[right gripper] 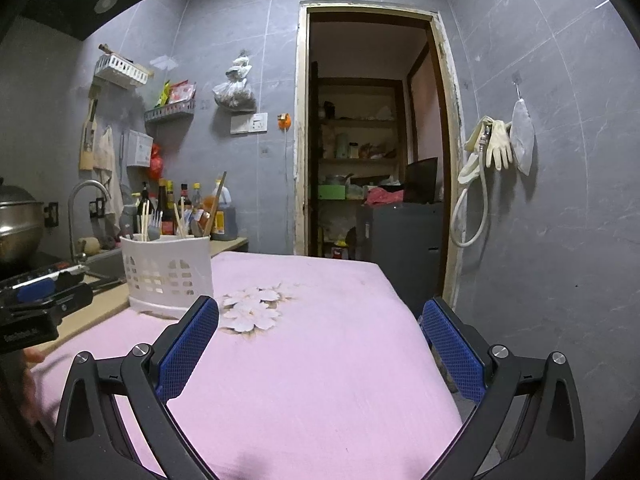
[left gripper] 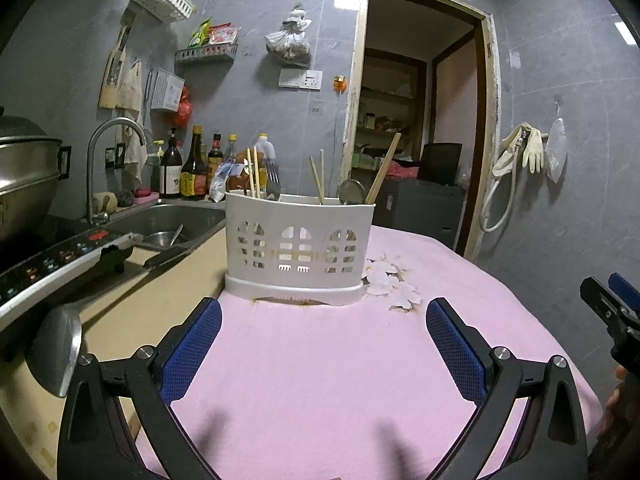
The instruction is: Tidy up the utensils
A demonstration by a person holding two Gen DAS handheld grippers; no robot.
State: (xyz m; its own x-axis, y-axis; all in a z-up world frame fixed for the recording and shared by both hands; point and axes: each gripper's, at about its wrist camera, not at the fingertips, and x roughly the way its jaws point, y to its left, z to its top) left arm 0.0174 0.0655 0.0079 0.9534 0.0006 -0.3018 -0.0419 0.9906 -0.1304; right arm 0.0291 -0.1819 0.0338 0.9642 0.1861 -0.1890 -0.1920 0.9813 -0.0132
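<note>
A white slotted utensil holder (left gripper: 298, 246) stands at the far left edge of the pink cloth (left gripper: 320, 368). It holds chopsticks (left gripper: 253, 174), a fork (left gripper: 273, 182), a metal spoon (left gripper: 351, 192) and a wooden handle (left gripper: 383, 168). My left gripper (left gripper: 324, 324) is open and empty, just short of the holder. My right gripper (right gripper: 320, 324) is open and empty above the cloth, with the holder (right gripper: 168, 274) ahead to its left. The right gripper shows at the right edge of the left wrist view (left gripper: 612, 308), the left gripper at the left edge of the right wrist view (right gripper: 44, 296).
A sink (left gripper: 176, 220) with a faucet (left gripper: 100, 160), sauce bottles (left gripper: 192, 168), an induction cooker (left gripper: 56, 264), a steel pot (left gripper: 24, 176) and a metal ladle (left gripper: 56, 348) lie to the left. A doorway (right gripper: 372, 140) is behind. A flower print (right gripper: 250, 308) marks the cloth.
</note>
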